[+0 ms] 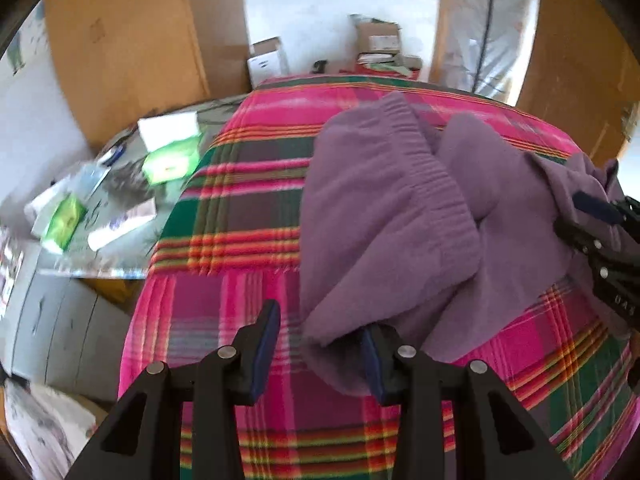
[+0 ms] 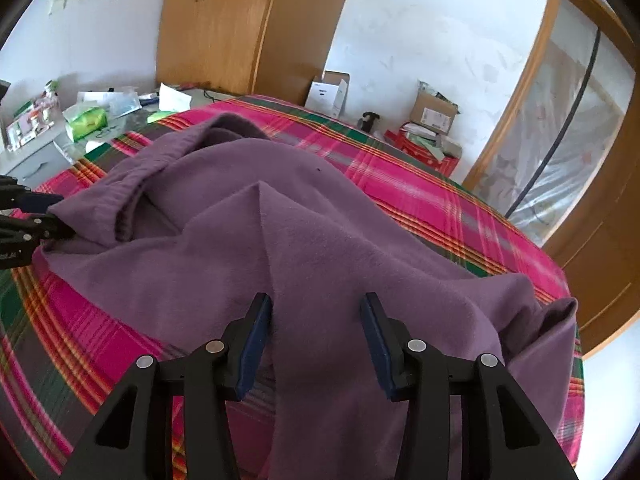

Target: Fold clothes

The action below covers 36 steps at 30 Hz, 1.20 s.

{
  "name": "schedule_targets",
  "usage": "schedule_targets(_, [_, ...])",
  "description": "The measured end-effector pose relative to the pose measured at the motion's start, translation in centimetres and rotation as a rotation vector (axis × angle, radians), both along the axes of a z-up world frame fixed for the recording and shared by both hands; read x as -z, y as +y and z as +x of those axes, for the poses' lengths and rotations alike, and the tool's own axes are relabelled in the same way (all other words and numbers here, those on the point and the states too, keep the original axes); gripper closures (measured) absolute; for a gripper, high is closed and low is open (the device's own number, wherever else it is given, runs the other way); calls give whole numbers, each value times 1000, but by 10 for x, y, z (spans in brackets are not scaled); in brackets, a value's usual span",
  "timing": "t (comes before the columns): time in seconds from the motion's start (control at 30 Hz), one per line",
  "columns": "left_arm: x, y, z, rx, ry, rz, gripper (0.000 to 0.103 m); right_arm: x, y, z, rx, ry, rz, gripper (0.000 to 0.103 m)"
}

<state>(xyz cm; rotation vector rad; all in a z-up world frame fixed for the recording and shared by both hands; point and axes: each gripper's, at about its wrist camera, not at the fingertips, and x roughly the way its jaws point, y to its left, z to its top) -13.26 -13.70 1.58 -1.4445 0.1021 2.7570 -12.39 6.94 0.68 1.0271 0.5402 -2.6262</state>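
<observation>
**Both grippers standing at the near edge of the purple garment**

The left gripper [image 1: 320, 344] is sitting with its jaws apart; a corner of the purple garment [image 1: 400, 208] is lying between them, against the right-hand pad, and the left-hand pad is standing clear of it, so nothing is being pinched. The right gripper [image 2: 316, 340] is likewise standing apart, with a fold of the same garment [image 2: 304, 240] running up between its pads without either one pressing on it.

From both grippers the garment is lying straight ahead and away, rumpled on the plaid blanket [image 1: 240, 208], its long axis running across from one gripper to the other. The ribbed waistband [image 1: 440, 184] is lying nearer the left gripper, so that hand is probably the better placed for it.

Beyond the bed, cardboard boxes [image 2: 434, 114] are sitting on the floor by the wall; what they are holding cannot be told. A cluttered side table [image 2: 40, 148] is standing beside the bed with green packets [image 2: 86, 120] on it.
</observation>
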Motion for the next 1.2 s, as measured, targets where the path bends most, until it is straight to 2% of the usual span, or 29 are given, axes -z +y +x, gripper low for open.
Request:
schedule_targets(0.2, [3, 21, -4, 85, 5, -106, 64, 1, -3, -5, -6, 0, 37, 55])
schedule_targets(0.37, [3, 27, -16, 89, 10, -118, 64, 3, -1, -9, 5, -17, -5, 57])
schedule_targets(0.4, [2, 28, -17, 85, 11, -117, 66, 3, -1, -9, 4, -19, -8, 60])
schedule_targets(0.43, [2, 28, -18, 85, 12, -110, 72, 3, -1, -9, 2, -22, -11, 64])
schedule_targets(0.47, [1, 27, -18, 82, 12, -101, 76, 3, 0, -9, 0, -24, -13, 68])
schedule_targets(0.53, [0, 23, -18, 68, 11, -72, 84, 1, 1, -8, -1, -24, -20, 81])
schedule_targets(0.63, [-6, 8, -17, 29, 26, 8, 93, -3, 5, -6, 10, -18, -41, 95])
schedule_targets(0.97, [-18, -33, -12, -79, 44, 199, 97, -19, 24, 13, 51, 30, -67, 98])
schedule_targets(1.03, [-20, -35, -8, -106, 56, 199, 97, -23, 29, 19, 56, 43, -64, 98])
schedule_targets(1.2, [-27, -39, -3, -125, 75, 255, 97, -34, 46, 35, 86, 70, -79, 98])
